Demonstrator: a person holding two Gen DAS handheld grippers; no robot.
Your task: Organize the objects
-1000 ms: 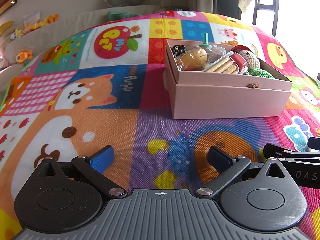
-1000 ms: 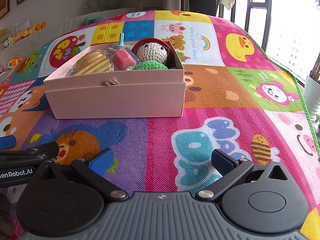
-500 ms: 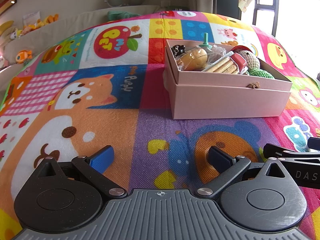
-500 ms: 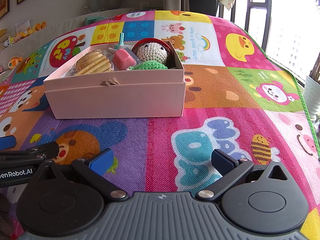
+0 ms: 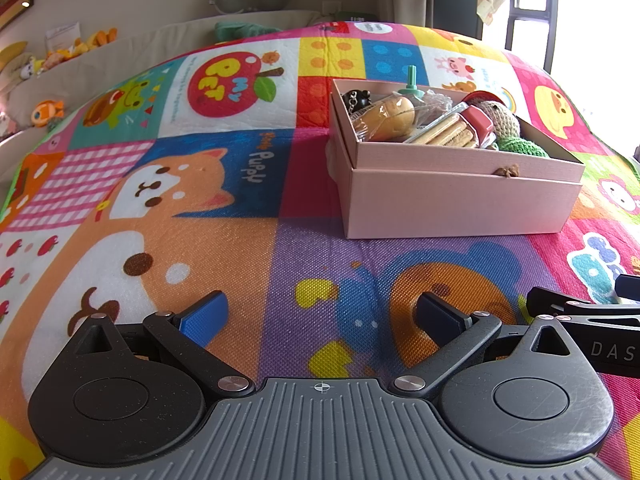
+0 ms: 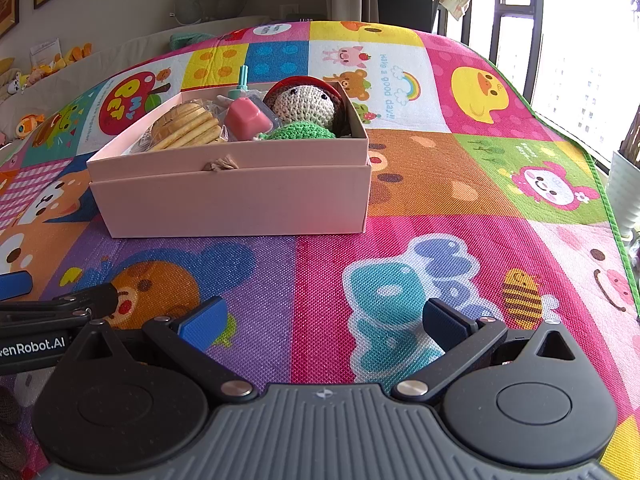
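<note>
A pink box [image 5: 460, 200] stands on the colourful play mat [image 5: 200, 200]. It also shows in the right wrist view [image 6: 236, 204]. It holds a crocheted doll [image 6: 304, 104], wrapped biscuits [image 6: 188, 128], a pink block [image 6: 248, 120], a teal spinning top [image 5: 412, 88], a bread-like toy [image 5: 390, 114] and a black keychain [image 5: 357, 98]. My left gripper [image 5: 320, 314] is open and empty, low over the mat in front of the box. My right gripper [image 6: 322, 320] is open and empty, beside it to the right.
A sofa with small plush toys [image 5: 60, 56] runs along the back left. A window [image 6: 580, 60] and a white pot [image 6: 624, 188] are at the right, past the mat's green edge [image 6: 600, 184]. The left gripper's side [image 6: 52, 320] shows in the right wrist view.
</note>
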